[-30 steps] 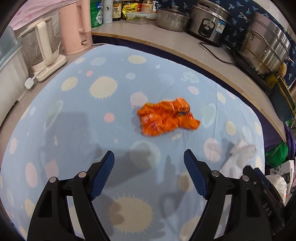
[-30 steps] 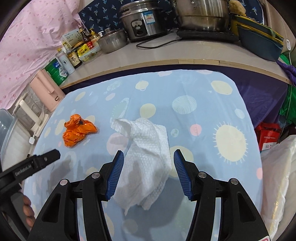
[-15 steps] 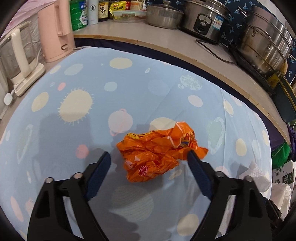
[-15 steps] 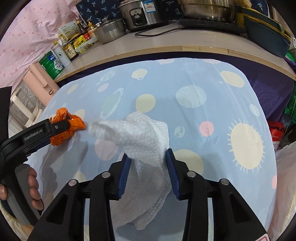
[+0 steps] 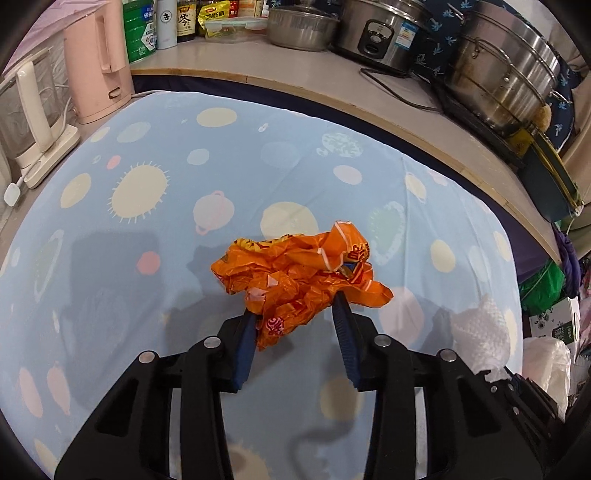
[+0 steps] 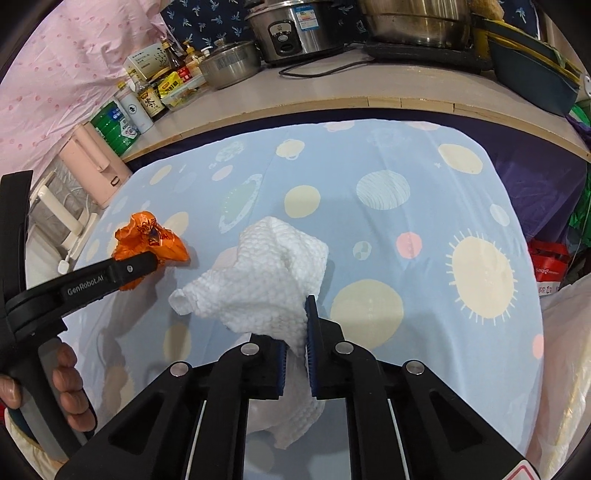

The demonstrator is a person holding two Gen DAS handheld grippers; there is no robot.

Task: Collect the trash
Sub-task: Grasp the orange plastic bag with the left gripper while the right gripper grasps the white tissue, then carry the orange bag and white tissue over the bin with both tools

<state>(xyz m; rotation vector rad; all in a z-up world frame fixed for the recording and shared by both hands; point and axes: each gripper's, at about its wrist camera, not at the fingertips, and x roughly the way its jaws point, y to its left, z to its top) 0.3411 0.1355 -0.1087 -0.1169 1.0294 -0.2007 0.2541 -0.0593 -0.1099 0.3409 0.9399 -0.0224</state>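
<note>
- Left gripper (image 5: pixel 295 314): black plastic frame, ribbed blue pads; jaws just closing, both pads now pressed into the lower part of the orange wrapper (image 5: pixel 299 275), pinching it.
- Orange wrapper: thin glossy film, crumpled into an irregular wad with sharp creases and red-and-yellow print; most of the wad bulging out beyond the pads, over the tablecloth (image 5: pixel 147 229) (lifted or resting, cannot tell).
- Right gripper (image 6: pixel 295 334): same black frame and blue pads; jaws just closing, now nearly together, clamped on a fold of the white paper towel (image 6: pixel 266 280).
- White paper towel: soft, embossed with a fine dimpled grid, bunched into a rumpled peak ahead of the pads, a loose tail trailing below them.
- Tablecloth: smooth pale-blue fabric printed with cream suns, ringed planets and pink dots, one long crease across it.
- Hand (image 6: pixel 68 387): fingers wrapped round the grey handle of the left gripper, at the lower left of the right wrist view.
- Beyond the cloth, on a pale counter: matte pink kettle (image 5: pixel 98 61), brushed-steel rice cooker (image 5: pixel 384 35), stacked steel steamer pot (image 5: pixel 506 77).
</note>
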